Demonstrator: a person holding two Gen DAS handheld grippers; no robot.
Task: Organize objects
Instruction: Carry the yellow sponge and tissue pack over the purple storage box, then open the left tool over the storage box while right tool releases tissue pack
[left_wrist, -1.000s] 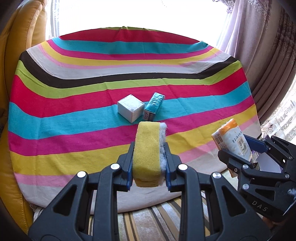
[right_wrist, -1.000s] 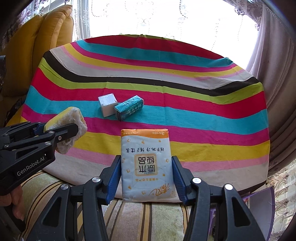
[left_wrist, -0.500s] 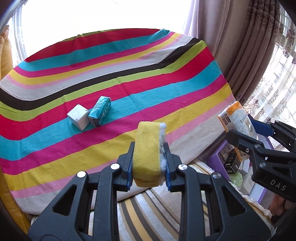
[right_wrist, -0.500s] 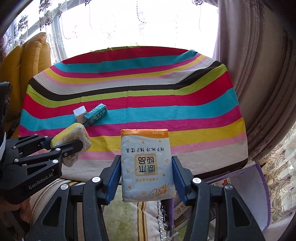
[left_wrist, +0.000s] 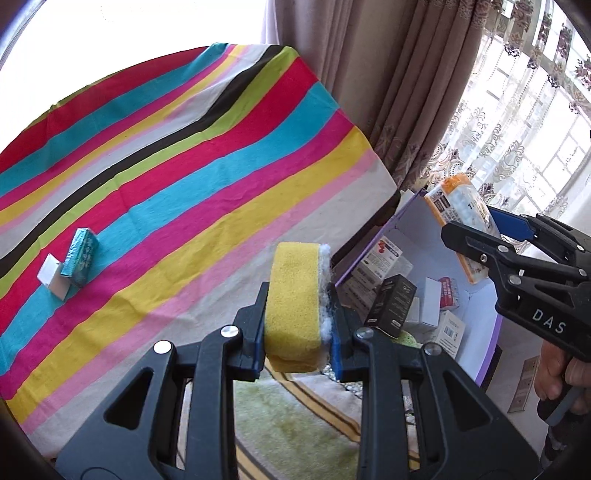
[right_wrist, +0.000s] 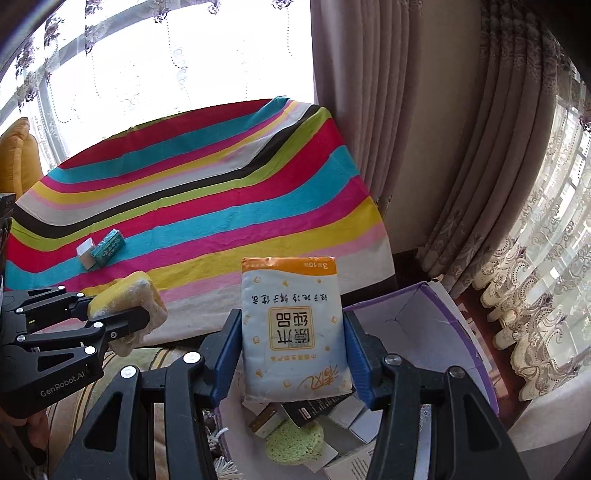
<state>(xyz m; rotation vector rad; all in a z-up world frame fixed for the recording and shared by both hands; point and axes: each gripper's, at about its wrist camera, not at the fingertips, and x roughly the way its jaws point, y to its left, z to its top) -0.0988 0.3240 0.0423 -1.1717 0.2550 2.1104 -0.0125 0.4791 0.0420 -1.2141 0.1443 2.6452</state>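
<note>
Striped tablecloth (left_wrist: 192, 192) behind "GenRobot.AI" left gripper (left_wrist: 297, 325) clamping yellow sponge (left_wrist: 293, 306), "DAS" right gripper (right_wrist: 291, 343) clamping tissue pack (right_wrist: 291, 328).

yellow sponge (left_wrist: 293, 299), white-backed, upright, clamped; tissue pack (right_wrist: 293, 328), white-orange, upright, clamped over purple box (right_wrist: 458, 328); teal box (left_wrist: 79, 256) touching white box (left_wrist: 51, 277) on striped cloth (left_wrist: 207, 162).

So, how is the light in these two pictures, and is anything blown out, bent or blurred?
Left wrist view: the window above the striped cloth is blown out to white; the yellow sponge in the left gripper is sharp. Right wrist view: backlit too, the curtains bow with the fisheye, yet the print on the white and orange tissue pack in the right gripper is legible.
</note>
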